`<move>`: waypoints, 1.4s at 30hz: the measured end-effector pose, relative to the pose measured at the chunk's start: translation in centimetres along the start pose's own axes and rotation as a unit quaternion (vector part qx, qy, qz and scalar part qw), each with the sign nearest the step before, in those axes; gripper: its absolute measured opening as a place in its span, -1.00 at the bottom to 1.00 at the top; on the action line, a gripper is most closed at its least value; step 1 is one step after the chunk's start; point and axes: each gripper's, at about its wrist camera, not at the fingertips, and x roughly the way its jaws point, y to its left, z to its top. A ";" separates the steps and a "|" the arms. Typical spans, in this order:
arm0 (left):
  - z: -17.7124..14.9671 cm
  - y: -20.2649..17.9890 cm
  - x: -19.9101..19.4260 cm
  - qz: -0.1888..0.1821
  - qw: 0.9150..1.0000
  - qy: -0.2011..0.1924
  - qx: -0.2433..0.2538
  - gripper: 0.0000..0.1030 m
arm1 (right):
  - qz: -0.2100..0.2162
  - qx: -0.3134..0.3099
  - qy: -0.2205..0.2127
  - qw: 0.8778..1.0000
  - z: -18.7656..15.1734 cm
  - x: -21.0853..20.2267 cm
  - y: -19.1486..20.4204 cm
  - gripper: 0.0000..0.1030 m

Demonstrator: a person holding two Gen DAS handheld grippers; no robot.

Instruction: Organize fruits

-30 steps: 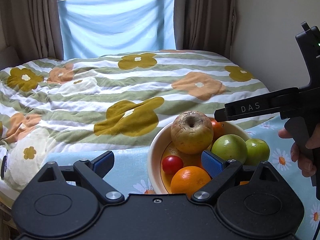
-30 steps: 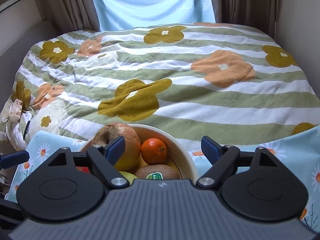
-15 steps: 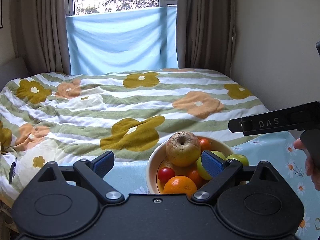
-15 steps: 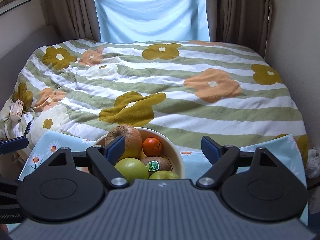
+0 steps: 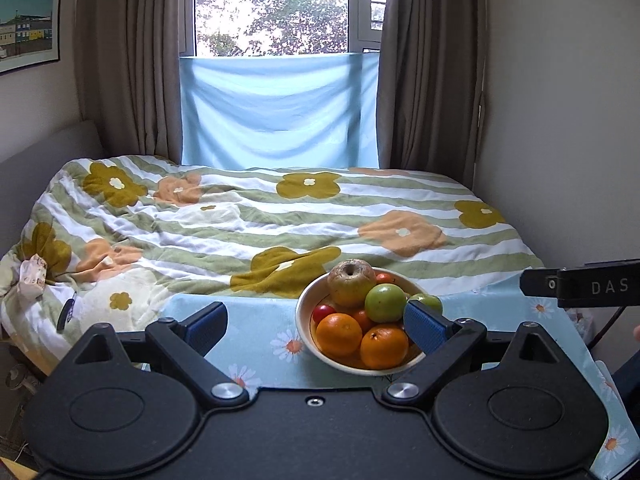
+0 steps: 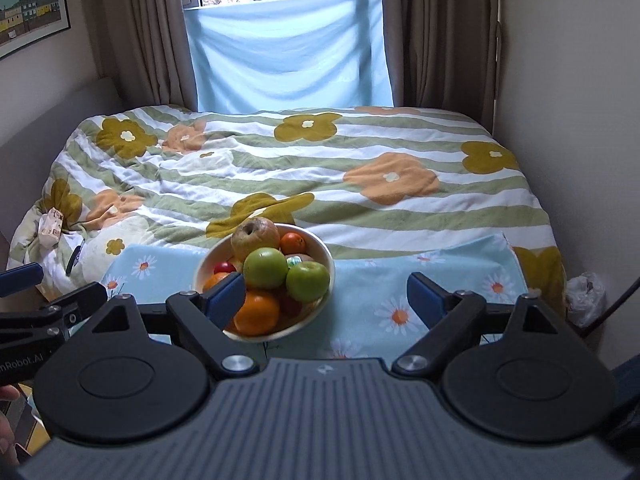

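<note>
Fruit piled in bowl, round, slippery; I'd pinch top apple across middle. Left gripper spread, empty; right gripper opening, empty.

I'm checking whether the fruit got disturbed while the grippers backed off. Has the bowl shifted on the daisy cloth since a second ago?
Cannot tell. The bowl looks smaller only because both cameras moved; the daisy cloth under it was mostly out of view earlier.

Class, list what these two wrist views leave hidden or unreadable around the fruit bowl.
- Left wrist view: the bowl's right rim, behind the left hand-held gripper's finger.
- Right wrist view: the kiwi, mostly behind green apples; its sticker is too small to read.
- Both views: lower fruit, buried.
</note>
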 end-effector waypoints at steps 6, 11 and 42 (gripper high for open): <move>-1.8 -0.2 -3.3 -0.004 1.000 0.006 -0.007 1.00 | -0.025 -0.008 0.003 1.000 -3.5 -4.4 -0.5 1.00; -3.1 -0.6 -4.8 0.003 1.000 0.011 -0.002 1.00 | -0.039 -0.009 -0.001 0.999 -6.2 -6.8 -0.8 1.00; -5.3 -2.7 -7.4 0.022 1.000 0.011 0.007 1.00 | -0.052 0.009 -0.005 0.999 -8.2 -8.7 -2.6 1.00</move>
